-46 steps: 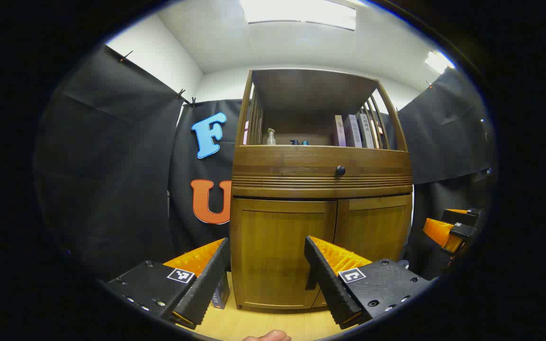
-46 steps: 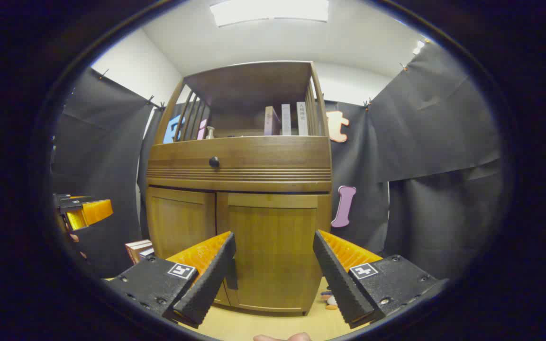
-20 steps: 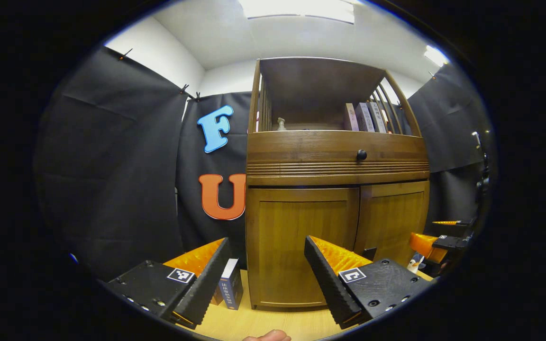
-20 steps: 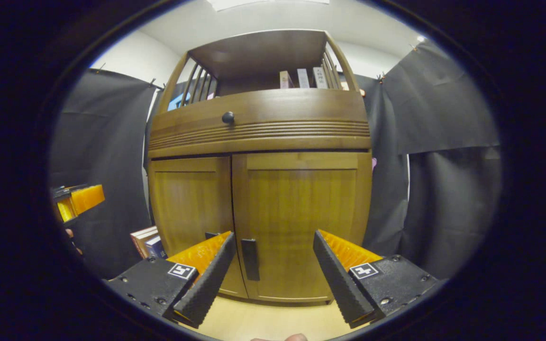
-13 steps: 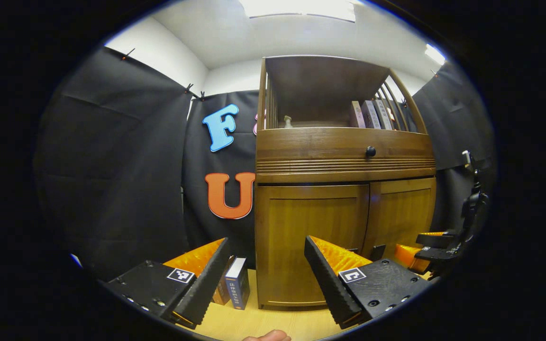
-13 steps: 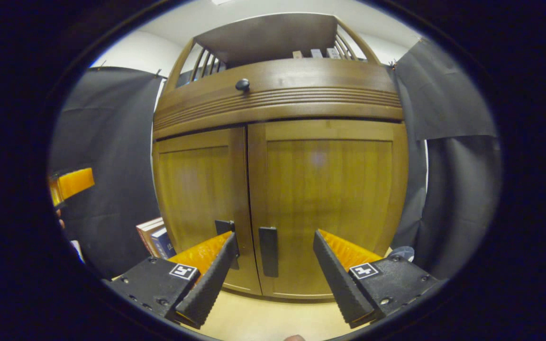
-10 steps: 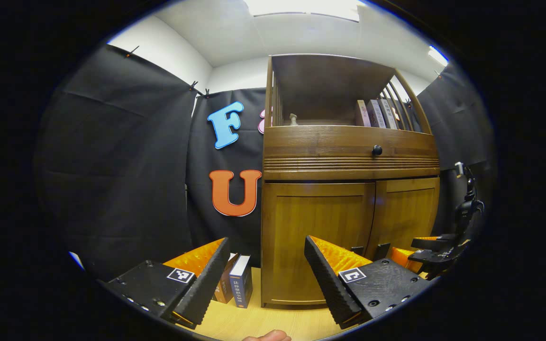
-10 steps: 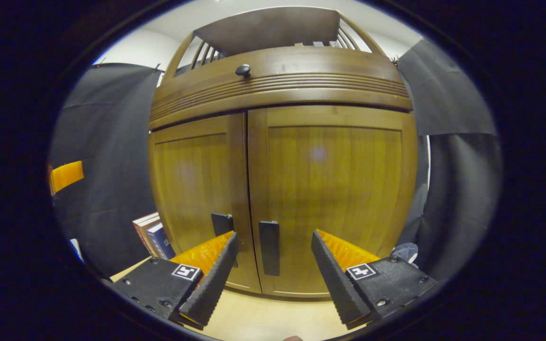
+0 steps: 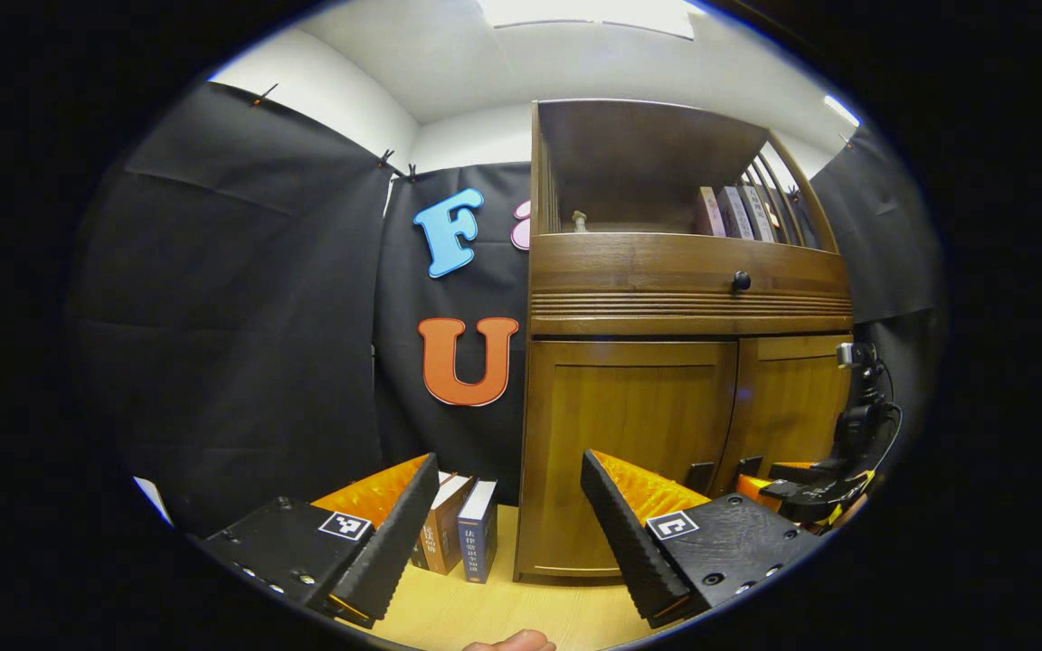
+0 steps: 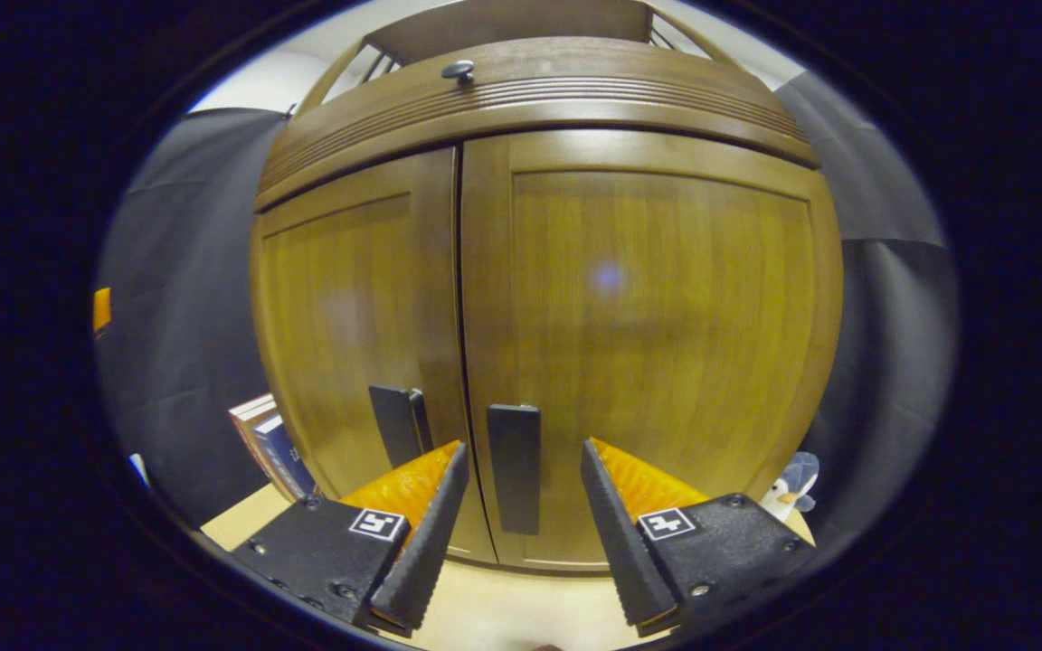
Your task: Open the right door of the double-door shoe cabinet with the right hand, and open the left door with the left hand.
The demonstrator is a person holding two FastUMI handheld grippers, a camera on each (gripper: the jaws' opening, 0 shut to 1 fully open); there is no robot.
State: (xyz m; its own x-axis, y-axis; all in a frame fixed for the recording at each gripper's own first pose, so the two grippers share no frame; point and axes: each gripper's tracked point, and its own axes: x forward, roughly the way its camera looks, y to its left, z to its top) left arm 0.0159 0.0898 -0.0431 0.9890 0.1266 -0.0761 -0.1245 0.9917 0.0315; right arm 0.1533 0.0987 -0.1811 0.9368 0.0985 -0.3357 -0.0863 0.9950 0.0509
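In the left gripper view, the left gripper [image 9: 507, 529] is held with its fingers spread apart and nothing between them, near the cabinet's lower left corner. Compared with the earlier frames, the shoe cabinet [image 9: 684, 271] has slid toward the right edge of that view, so more of the floor [image 9: 485, 610] by its left side is exposed. Three books [image 9: 462, 533] are counted standing there, just beside the cabinet's left wall.

Further right in that view, the left door [image 9: 634, 452] and the right door [image 9: 792, 407] are both seen shut, two doors in all. The right gripper [image 9: 801, 488] is seen at the right door's lower inner corner.

In the right gripper view, the cabinet has grown much larger than a second ago, which is taken to mean the approach to the right door is nearly finished. Two dark handles are counted: the left handle [image 10: 399, 423] and the right handle [image 10: 515, 467], one on each side of the centre seam. The right gripper's fingers [image 10: 616, 515] are spread wide, with the right handle between them but not yet pinched. One round knob [image 10: 459, 70] is seen on the drawer front above. No door has been opened yet.
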